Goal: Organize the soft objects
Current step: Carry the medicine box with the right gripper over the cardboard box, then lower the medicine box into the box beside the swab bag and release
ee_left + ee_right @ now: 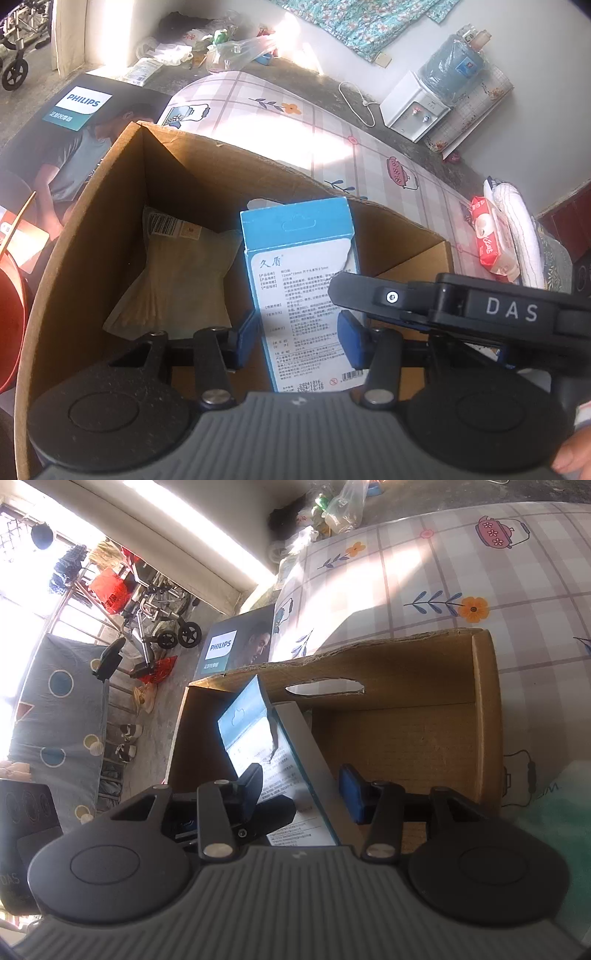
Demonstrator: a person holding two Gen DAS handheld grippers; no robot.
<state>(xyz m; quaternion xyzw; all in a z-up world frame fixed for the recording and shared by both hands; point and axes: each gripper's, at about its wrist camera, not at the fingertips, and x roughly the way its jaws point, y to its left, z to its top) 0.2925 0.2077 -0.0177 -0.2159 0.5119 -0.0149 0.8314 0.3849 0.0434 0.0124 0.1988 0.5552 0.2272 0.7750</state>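
Blue box [301, 291] held upright over open cardboard carton [110, 206], clamped between left gripper [301, 334] pads, seemingly for dropping beside tan pouch [177, 280]. Right gripper [306, 788] parted around box, pads apparently clear.

Left tool [297, 332] over open cardboard box [110, 206], blue pads against both sides of an upright blue-and-white carton [299, 280]. Right tool [461, 306] crosses in from the right, touching the carton. Tan packet [177, 280] lies inside the box. Red wipes pack [491, 236] on checked bedcover [295, 129].
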